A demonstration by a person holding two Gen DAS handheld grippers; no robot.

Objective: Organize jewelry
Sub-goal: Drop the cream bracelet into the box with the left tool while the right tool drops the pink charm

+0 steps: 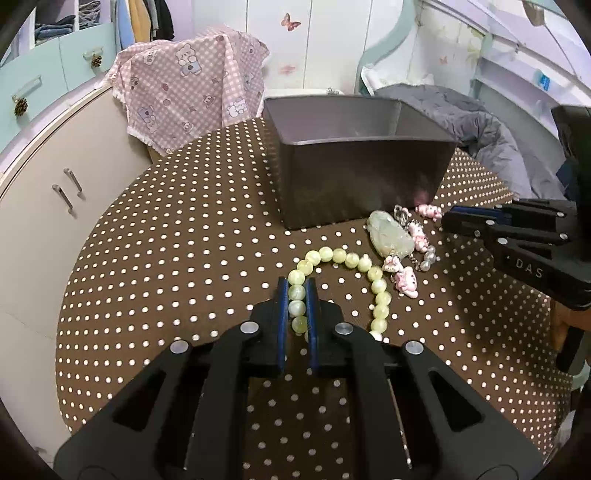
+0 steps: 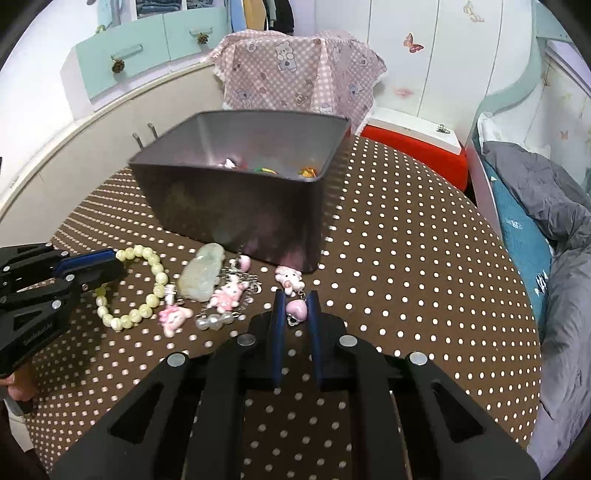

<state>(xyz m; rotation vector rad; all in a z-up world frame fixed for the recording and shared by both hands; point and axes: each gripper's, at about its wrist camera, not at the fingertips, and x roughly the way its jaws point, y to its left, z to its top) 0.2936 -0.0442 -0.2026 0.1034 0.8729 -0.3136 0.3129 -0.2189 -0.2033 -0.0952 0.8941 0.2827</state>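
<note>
Home bedroom: bed, wardrobe clothes.

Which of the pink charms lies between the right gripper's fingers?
The pink heart charm; the other pink ones are figure-shaped and lie outside the right gripper.

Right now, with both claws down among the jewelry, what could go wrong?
1. The left claw pinches only a few beads of the pale green bracelet; lifting may let it slip.
2. The right claw straddles the pink heart charm, whose chain seems to run into the pile of pink charms, so a lift could drag them along.
</note>
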